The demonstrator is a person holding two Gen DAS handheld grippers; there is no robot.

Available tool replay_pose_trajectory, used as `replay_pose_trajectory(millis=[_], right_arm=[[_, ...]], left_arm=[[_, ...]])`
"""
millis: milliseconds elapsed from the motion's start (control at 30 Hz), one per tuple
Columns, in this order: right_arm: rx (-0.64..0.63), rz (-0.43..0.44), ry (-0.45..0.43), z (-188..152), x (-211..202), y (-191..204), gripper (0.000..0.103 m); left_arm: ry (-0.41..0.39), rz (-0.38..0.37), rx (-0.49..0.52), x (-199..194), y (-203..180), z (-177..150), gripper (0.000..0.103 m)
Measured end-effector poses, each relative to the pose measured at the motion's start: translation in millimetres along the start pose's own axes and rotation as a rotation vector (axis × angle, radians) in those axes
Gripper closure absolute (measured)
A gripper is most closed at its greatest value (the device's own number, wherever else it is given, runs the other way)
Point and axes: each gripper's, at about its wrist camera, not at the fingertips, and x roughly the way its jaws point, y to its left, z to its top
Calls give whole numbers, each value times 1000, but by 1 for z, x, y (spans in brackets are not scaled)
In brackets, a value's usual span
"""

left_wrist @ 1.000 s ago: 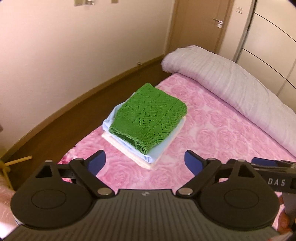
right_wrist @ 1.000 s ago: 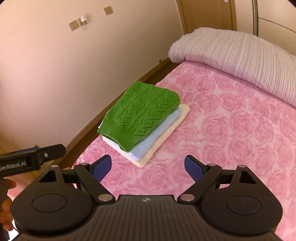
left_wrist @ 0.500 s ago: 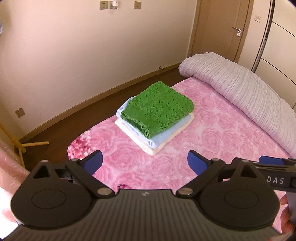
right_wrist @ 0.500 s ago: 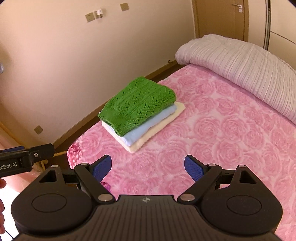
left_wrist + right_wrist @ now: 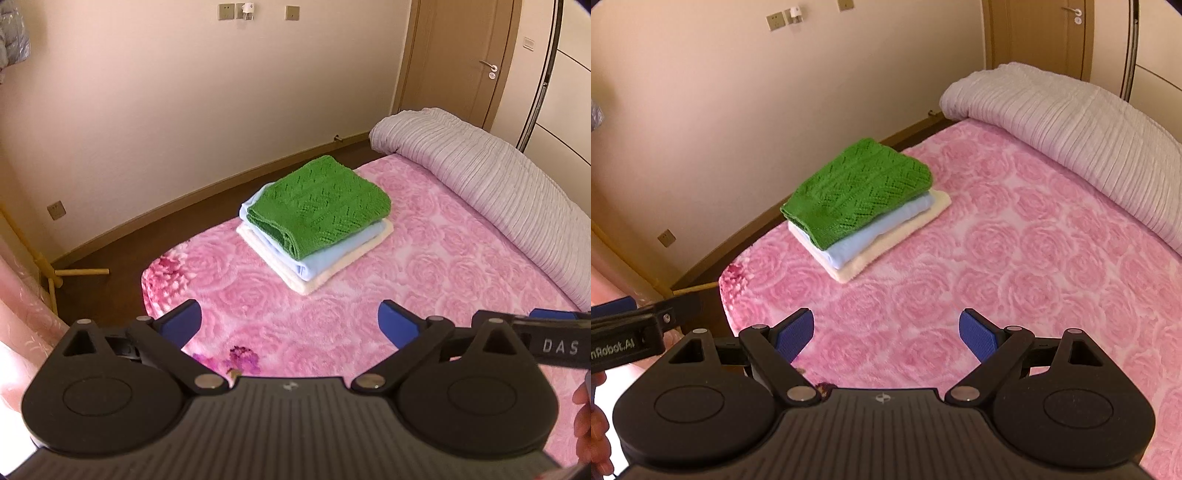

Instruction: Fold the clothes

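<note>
A stack of three folded clothes lies on the pink rose-patterned bed (image 5: 424, 258): a green knit sweater (image 5: 321, 203) on top, a light blue garment (image 5: 332, 254) under it, a cream one (image 5: 310, 284) at the bottom. The stack also shows in the right wrist view, with the green sweater (image 5: 860, 188) on top. My left gripper (image 5: 290, 325) is open and empty, well back from the stack above the bed's near edge. My right gripper (image 5: 886, 336) is open and empty, also well back from the stack.
A rolled grey-lilac quilt (image 5: 487, 177) lies along the bed's far right side. Dark floor (image 5: 122, 254) and a cream wall (image 5: 184, 110) lie left of the bed. A wooden door (image 5: 461, 62) and wardrobe stand at the back right. A wooden stand (image 5: 48, 269) is at the left.
Both grippers have drawn back and up from the stack, which now looks smaller and farther away. Both stayed open and empty. The stack has not moved.
</note>
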Motion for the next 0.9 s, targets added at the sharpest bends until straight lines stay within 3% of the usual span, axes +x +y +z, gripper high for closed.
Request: replay_pose_trajectory(millis=[433,733,900], right_arm=[[-5,30,52,21,34,-16,14],[-9,36,104,36,65,-25,14],[-13,43,117,41,73,-29,14]], left_arm=[[56,1,-7,32,-13,3,2],[131,59,-15,67,-16,6,1],[146,40,-21,77,-20,10,1]])
